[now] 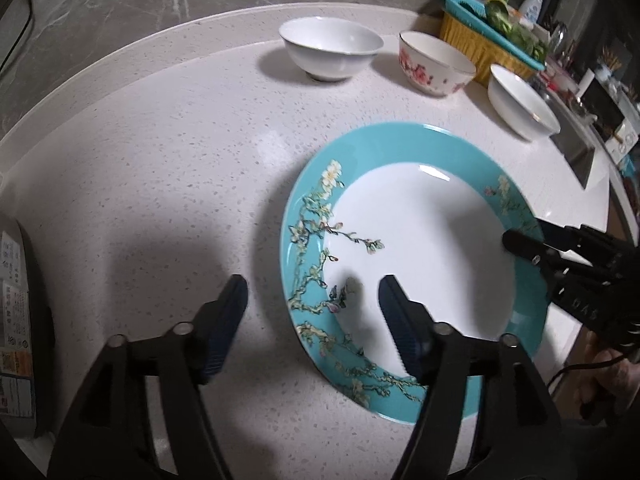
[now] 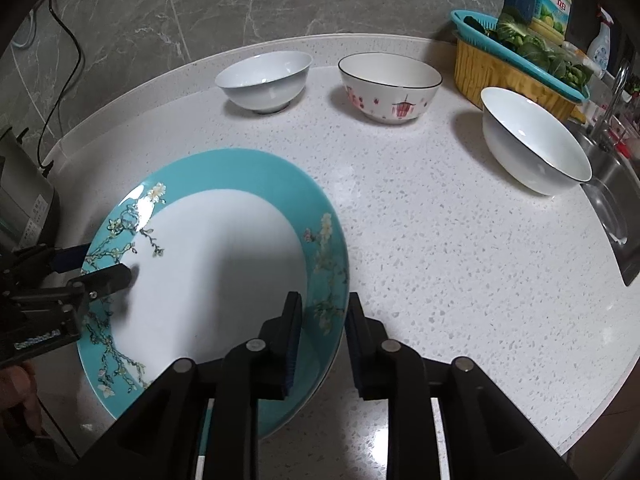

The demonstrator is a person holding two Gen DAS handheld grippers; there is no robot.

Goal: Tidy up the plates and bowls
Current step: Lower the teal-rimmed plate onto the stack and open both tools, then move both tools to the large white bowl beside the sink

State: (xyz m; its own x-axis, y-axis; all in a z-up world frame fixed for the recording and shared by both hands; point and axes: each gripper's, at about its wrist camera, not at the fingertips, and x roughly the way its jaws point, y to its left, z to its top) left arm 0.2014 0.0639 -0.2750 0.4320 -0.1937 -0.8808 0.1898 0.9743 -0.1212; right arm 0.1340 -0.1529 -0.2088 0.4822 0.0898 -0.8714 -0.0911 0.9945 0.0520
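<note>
Parted left claw (image 1: 312, 312) and right claw (image 2: 322, 326), each astride opposite rims of teal plate (image 1: 420, 248) flat on tabletop (image 1: 160, 200), neither pressing; three bowls (image 1: 331, 48) toward twelve o'clock.

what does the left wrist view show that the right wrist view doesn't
Only the left wrist view: a label-covered appliance at its left edge, and the left gripper open astride the plate's rim.

Only the right wrist view: a black cable down the grey marble wall, and the right gripper open around the opposite rim.

Both: the turquoise-rimmed floral plate, three bowls, and the yellow basket.
</note>
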